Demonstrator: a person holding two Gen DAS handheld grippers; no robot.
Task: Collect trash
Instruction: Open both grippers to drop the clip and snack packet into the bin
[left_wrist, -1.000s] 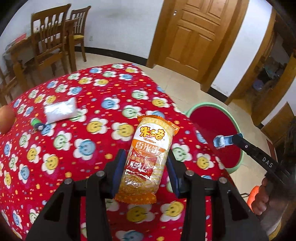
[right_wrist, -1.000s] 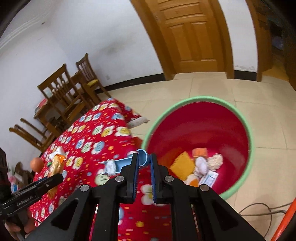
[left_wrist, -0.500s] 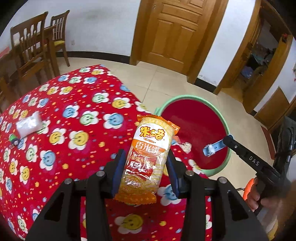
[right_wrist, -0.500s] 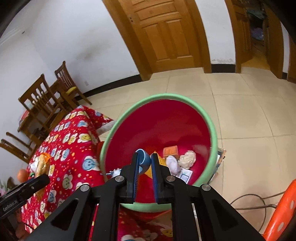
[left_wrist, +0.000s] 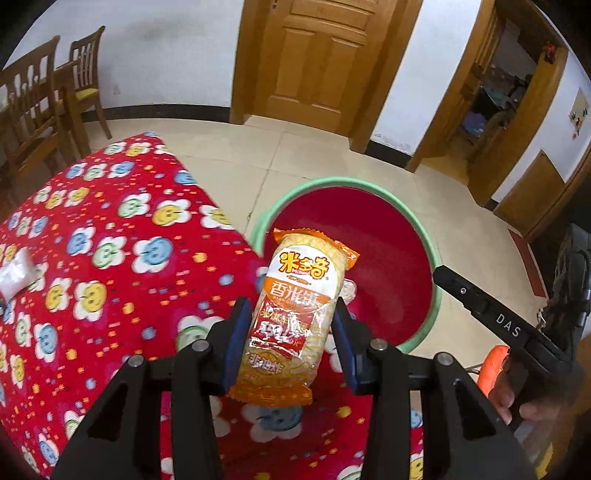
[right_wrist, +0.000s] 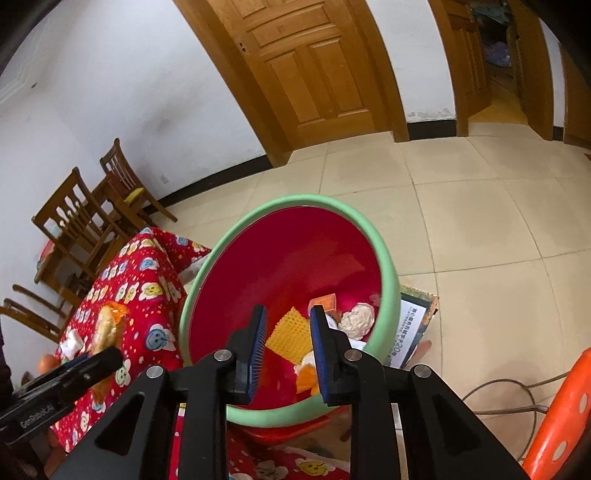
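Observation:
My left gripper (left_wrist: 291, 343) is shut on an orange and yellow snack packet (left_wrist: 295, 317) and holds it upright above the table's right edge, just short of the red bin with a green rim (left_wrist: 417, 229). My right gripper (right_wrist: 288, 350) is open and empty above that bin (right_wrist: 388, 266). Inside the bin lie a yellow waffle-like piece (right_wrist: 291, 332), a crumpled white wad (right_wrist: 358, 321) and other scraps. The snack packet also shows in the right wrist view (right_wrist: 107, 325).
The table wears a red flowered cloth (left_wrist: 110, 258) with a small white packet (left_wrist: 14, 273) at its left. An orange fruit (right_wrist: 46, 363) sits at the far end. Wooden chairs (right_wrist: 88, 221) stand by the wall. A booklet (right_wrist: 413, 321) and an orange stool (right_wrist: 554, 406) are beside the bin.
My right gripper moved over the bin, opened and let go of the blue and white item. My left gripper carried the snack packet rightward toward the bin.

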